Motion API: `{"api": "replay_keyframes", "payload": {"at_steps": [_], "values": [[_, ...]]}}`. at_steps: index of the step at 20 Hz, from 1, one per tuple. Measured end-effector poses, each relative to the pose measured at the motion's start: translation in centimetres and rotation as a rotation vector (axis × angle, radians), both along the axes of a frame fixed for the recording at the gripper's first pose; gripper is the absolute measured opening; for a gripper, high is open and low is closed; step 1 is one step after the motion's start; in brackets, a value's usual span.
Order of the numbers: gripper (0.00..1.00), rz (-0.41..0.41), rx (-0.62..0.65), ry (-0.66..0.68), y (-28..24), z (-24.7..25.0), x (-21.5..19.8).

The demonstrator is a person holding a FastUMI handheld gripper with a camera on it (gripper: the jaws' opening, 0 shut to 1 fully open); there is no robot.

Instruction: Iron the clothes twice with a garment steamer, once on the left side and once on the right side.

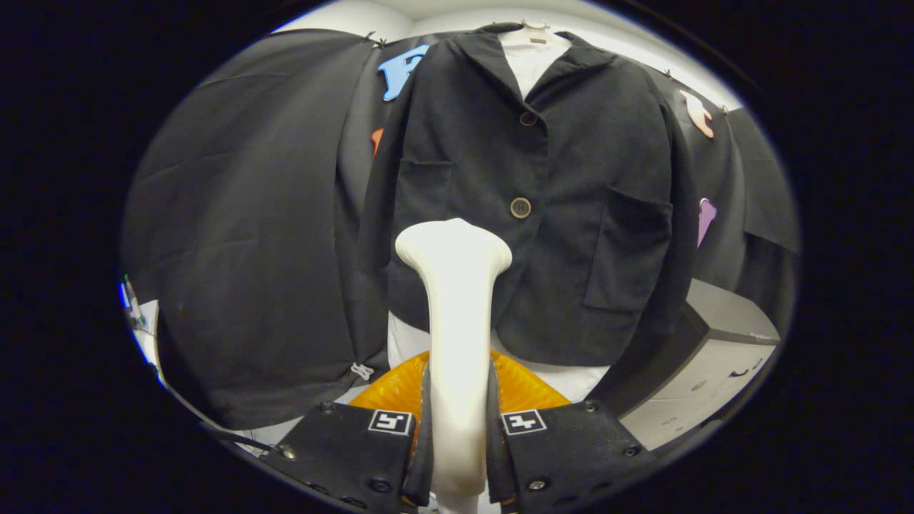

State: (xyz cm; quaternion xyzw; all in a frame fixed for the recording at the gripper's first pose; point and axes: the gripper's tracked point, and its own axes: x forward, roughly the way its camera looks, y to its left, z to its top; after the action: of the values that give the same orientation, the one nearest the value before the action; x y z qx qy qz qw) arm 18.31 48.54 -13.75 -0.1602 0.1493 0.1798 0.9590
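Claw clenched tight on the white garment steamer, both fingers pressing its handle, head rising up ahead. Straight beyond hangs the black jacket on its hanger, the steamer head near its lower left front. Orange object below.

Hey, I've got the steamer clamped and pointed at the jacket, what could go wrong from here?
1. The gripper is shut on the steamer low on its smooth white handle, so the head may twist or slip.
2. The head sits just below the lower button; a pass upward could snag on it.
3. The jacket hangs loose, so pushing may swing it away.
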Motion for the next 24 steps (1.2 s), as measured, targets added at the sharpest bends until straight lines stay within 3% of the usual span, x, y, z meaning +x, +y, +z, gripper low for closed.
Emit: {"api": "replay_keyframes", "payload": {"at_steps": [12, 17, 24], "values": [[0.32, -0.003, -0.021, 0.112, -2.3, -4.9, -4.3], [0.33, -0.022, 0.019, 0.075, -6.6, -1.4, -7.3], [0.33, -0.158, 0.079, -0.038, -16.6, 5.5, -9.5]]}}
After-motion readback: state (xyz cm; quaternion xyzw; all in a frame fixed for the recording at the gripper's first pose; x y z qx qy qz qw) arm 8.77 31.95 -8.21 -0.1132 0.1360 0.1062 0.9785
